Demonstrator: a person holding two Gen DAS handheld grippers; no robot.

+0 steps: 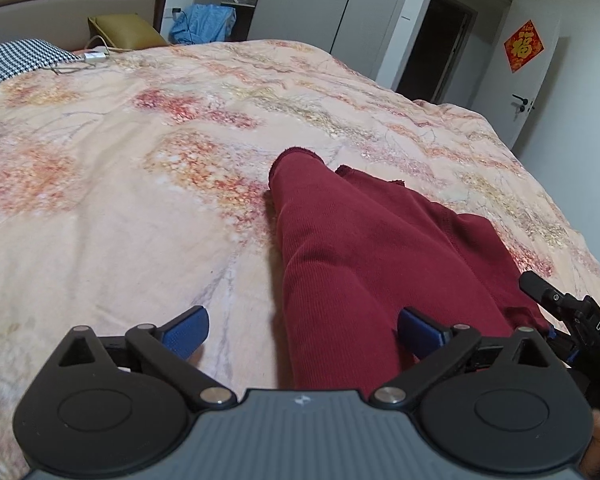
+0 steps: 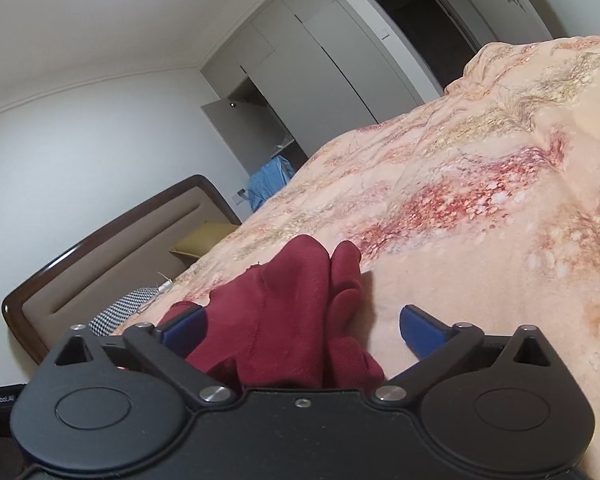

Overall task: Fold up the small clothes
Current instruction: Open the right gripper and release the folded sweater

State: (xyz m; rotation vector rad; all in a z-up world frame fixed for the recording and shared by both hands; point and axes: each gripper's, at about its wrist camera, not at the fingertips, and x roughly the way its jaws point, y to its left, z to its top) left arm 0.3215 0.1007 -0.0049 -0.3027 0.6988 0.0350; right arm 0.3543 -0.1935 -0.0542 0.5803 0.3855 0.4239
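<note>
A dark red ribbed garment (image 1: 364, 256) lies on the floral peach bedspread (image 1: 132, 168), folded lengthwise, its narrow end pointing away. My left gripper (image 1: 302, 330) is open just above its near end; the cloth runs between the blue pads, nearer the right pad (image 1: 420, 330). In the right wrist view the same garment (image 2: 284, 312) lies bunched between the jaws of my open right gripper (image 2: 302, 330), against the left pad (image 2: 182, 328). The right gripper also shows at the right edge of the left wrist view (image 1: 572, 316).
A checked pillow (image 1: 16, 58), a yellow cushion (image 1: 120, 32) and a cable lie at the headboard (image 2: 112, 252). Blue clothing (image 1: 204, 22) hangs by the wardrobe (image 1: 340, 4). A doorway and a door (image 1: 536, 64) stand beyond the bed's far edge.
</note>
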